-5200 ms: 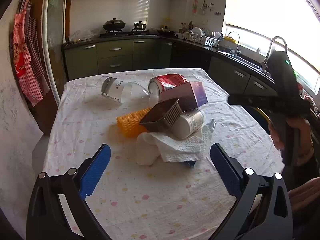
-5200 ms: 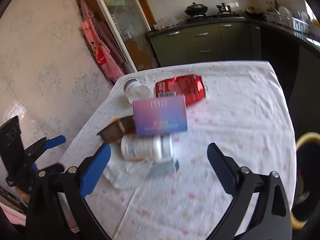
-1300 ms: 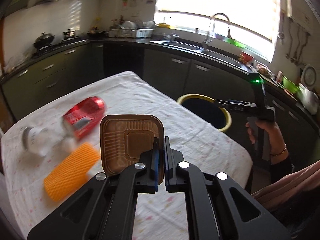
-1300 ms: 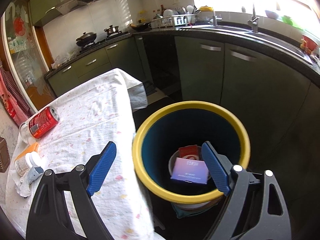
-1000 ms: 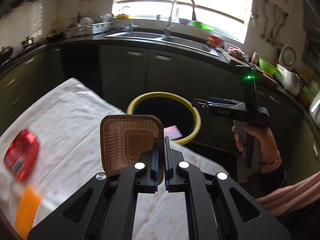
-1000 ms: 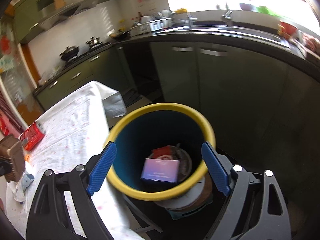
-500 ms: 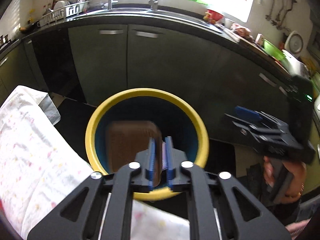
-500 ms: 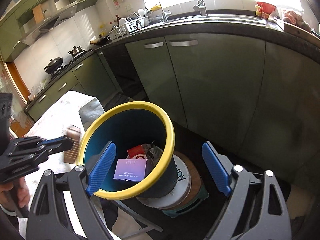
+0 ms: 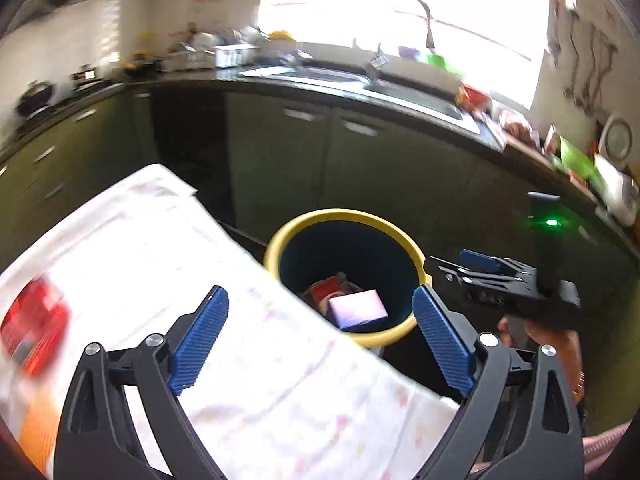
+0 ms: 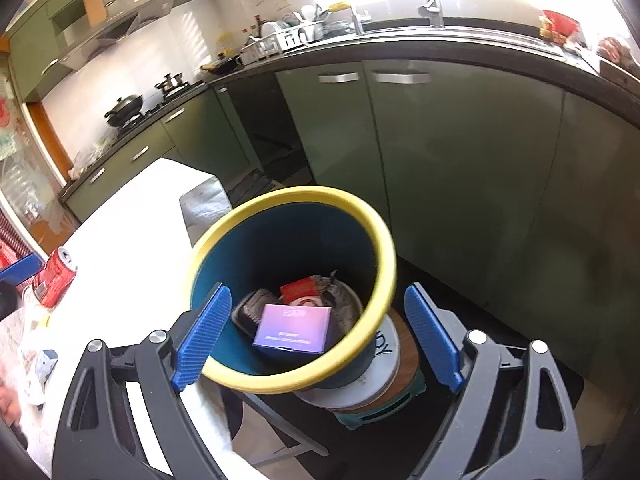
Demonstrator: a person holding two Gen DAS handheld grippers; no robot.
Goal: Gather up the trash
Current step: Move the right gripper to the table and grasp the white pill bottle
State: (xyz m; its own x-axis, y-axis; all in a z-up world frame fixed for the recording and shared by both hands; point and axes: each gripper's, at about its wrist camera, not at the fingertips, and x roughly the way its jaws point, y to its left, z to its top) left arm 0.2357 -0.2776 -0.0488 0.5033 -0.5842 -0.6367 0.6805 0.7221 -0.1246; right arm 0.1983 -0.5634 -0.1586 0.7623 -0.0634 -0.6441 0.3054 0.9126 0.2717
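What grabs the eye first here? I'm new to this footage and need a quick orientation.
The yellow-rimmed bin beside the table, with a purple box and a dark tray inside. Next, the red can lying on the white tablecloth.

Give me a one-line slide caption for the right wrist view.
Open right gripper above the yellow-rimmed bin holding a purple box and dark tray.

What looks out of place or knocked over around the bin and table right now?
The yellow-rimmed bin leans, perched on a stack of round lids atop a small stool rather than on the floor. On the table, a red can lies tipped on its side.
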